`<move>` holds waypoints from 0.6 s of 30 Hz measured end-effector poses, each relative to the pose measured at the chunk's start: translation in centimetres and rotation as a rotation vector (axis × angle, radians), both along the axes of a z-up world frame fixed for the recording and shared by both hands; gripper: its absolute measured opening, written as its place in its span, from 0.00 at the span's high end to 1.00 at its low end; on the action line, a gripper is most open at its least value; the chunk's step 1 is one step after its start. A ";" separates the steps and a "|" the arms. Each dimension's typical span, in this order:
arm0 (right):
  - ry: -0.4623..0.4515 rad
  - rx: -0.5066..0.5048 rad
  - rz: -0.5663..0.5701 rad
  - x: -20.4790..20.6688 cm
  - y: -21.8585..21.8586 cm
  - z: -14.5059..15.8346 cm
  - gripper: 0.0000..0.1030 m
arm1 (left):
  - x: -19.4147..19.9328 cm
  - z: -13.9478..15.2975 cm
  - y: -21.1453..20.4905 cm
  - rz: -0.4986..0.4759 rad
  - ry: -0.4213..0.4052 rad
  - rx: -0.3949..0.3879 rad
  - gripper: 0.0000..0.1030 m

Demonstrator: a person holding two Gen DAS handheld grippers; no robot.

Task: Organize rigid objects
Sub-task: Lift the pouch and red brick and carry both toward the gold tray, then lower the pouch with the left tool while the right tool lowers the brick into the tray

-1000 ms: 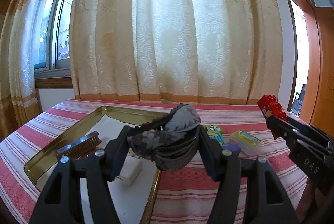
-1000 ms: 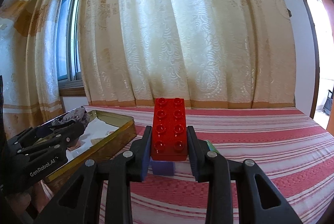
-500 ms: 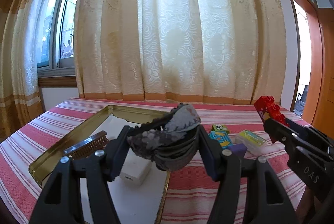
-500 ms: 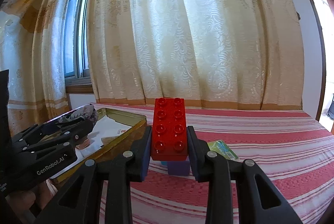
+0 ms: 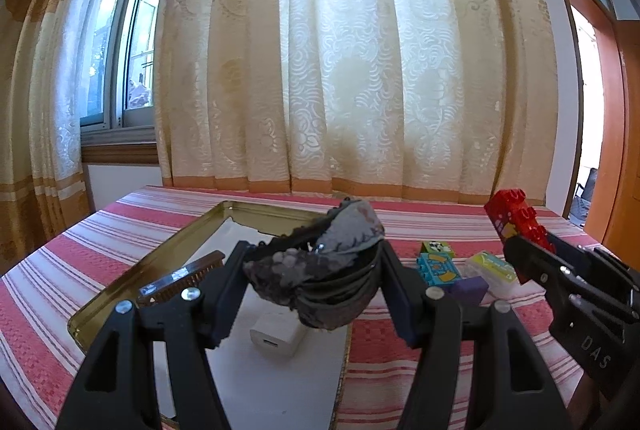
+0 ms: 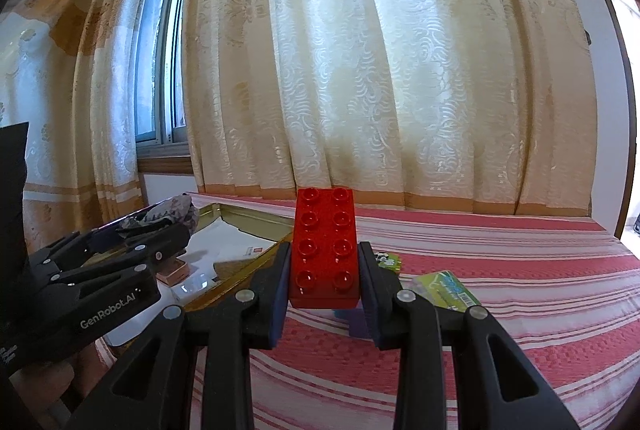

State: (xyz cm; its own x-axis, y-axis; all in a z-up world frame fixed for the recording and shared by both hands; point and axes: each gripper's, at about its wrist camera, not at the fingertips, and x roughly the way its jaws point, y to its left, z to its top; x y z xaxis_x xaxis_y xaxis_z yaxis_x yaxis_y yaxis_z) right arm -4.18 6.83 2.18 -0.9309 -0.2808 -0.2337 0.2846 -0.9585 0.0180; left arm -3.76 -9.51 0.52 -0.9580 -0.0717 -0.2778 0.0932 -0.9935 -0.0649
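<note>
Both grippers have edged toward the tray (image 5: 120,294). Left gripper (image 5: 316,282), half open, clamps a dark, probably soft bundle (image 5: 320,270) over the tray's right edge; right gripper (image 6: 324,270), fully closed, pinches the light, stiff brick (image 6: 324,250) by its sides above the table (image 6: 520,270)

Your left gripper (image 5: 312,284) hangs nearly level, jaws half-spread and pinching a grey lump; your right gripper (image 6: 323,284), just beside it, sits clamped on a red block.
</note>
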 end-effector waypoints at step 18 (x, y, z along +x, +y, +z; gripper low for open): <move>0.000 0.015 0.041 -0.1 -1.8 0.0 0.67 | 0.3 -0.1 -1.3 0.018 0.000 0.007 0.40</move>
